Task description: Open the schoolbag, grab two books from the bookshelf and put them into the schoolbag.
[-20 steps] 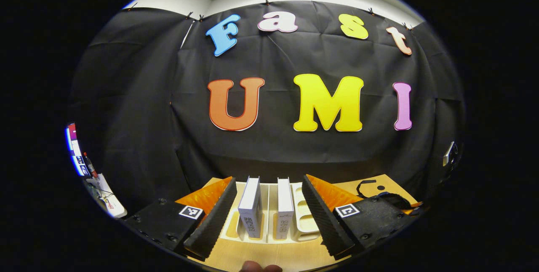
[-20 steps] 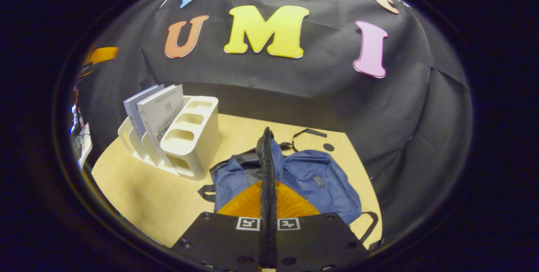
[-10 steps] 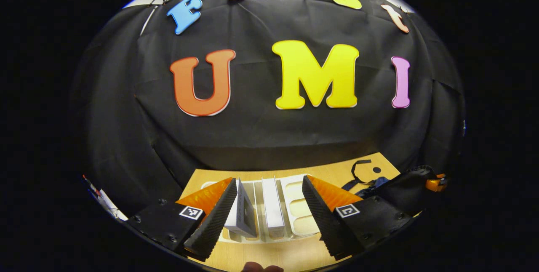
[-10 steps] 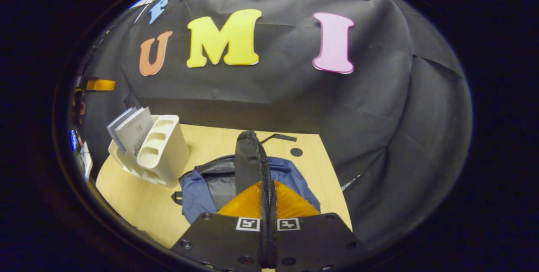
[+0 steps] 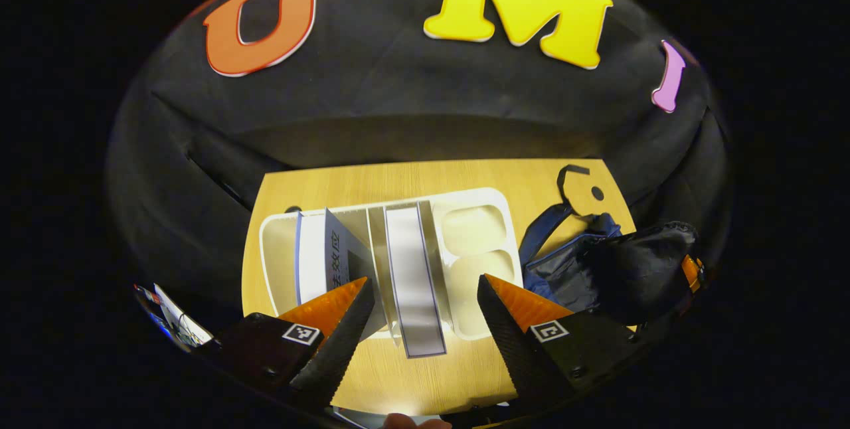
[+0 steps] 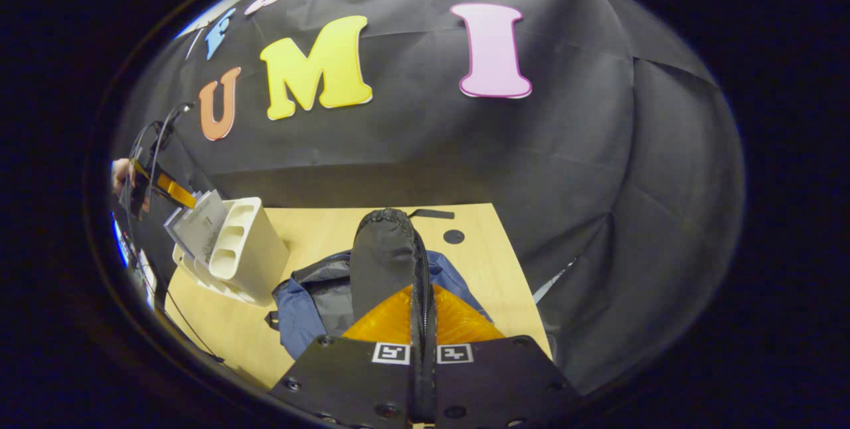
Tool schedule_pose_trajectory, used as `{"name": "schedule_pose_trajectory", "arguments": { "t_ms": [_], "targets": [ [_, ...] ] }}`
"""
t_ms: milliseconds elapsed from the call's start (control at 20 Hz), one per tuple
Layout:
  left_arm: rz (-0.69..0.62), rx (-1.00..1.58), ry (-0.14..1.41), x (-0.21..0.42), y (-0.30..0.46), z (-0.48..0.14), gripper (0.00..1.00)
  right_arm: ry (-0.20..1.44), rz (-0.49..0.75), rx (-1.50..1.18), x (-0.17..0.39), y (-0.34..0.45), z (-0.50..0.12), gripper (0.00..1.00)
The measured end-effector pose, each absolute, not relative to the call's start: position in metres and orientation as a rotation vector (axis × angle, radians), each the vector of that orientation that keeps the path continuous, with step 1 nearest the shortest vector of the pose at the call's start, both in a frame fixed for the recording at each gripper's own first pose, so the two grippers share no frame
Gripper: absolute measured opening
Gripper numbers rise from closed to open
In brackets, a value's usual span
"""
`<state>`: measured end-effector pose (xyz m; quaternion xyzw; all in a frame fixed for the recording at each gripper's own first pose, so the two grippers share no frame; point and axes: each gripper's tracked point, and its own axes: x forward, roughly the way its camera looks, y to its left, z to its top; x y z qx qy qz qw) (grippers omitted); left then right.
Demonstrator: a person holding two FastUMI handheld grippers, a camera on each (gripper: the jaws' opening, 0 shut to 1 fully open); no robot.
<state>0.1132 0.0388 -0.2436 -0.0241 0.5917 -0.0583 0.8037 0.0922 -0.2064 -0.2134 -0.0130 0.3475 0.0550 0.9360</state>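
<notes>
A white bookshelf rack [image 5: 475, 223] stands on the wooden table [image 5: 412, 173] with two upright books in its slots. My left gripper [image 5: 423, 288] hangs open above it, looking down. The right-hand book [image 5: 412, 269] lies between its fingers without touching them, and the other book [image 5: 319, 253] leans just left of the left finger. The blue schoolbag [image 6: 302, 313] lies right of the rack [image 6: 249, 253]. My right gripper [image 6: 422, 296] is shut on the bag's black flap [image 6: 382, 250] along the zipper and holds it raised. That flap [image 5: 637, 269] shows in the left gripper view too.
A black strap [image 5: 564, 180] and a small dark disc [image 6: 453, 236] lie on the table behind the bag. In the right gripper view, a hand [image 6: 120, 173] holds the left gripper above the books [image 6: 199, 230]. Cables and papers sit past the table's left edge.
My left gripper has risen and tipped downward, from facing the books' spines to looking down over the rack. The right gripper kept its hold and swung right with the flap raised.
</notes>
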Motion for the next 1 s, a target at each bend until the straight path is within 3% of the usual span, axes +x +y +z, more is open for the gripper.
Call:
{"name": "schedule_pose_trajectory", "arguments": {
  "t_ms": [300,500,1000],
  "targets": [
    [-0.070,-0.071,1.521,0.097,0.041,-0.286,0.99,0.698,0.106,-0.038,0.093,-0.215,-0.216,0.00],
    [-0.055,-0.067,1.566,0.097,0.041,-0.302,0.98,0.688,0.111,-0.062,0.095,-0.215,-0.216,0.00],
    [0.004,-0.067,1.622,0.094,0.046,-0.315,0.58,0.680,0.105,-0.045,0.093,-0.218,-0.218,0.02]
  ]
}}
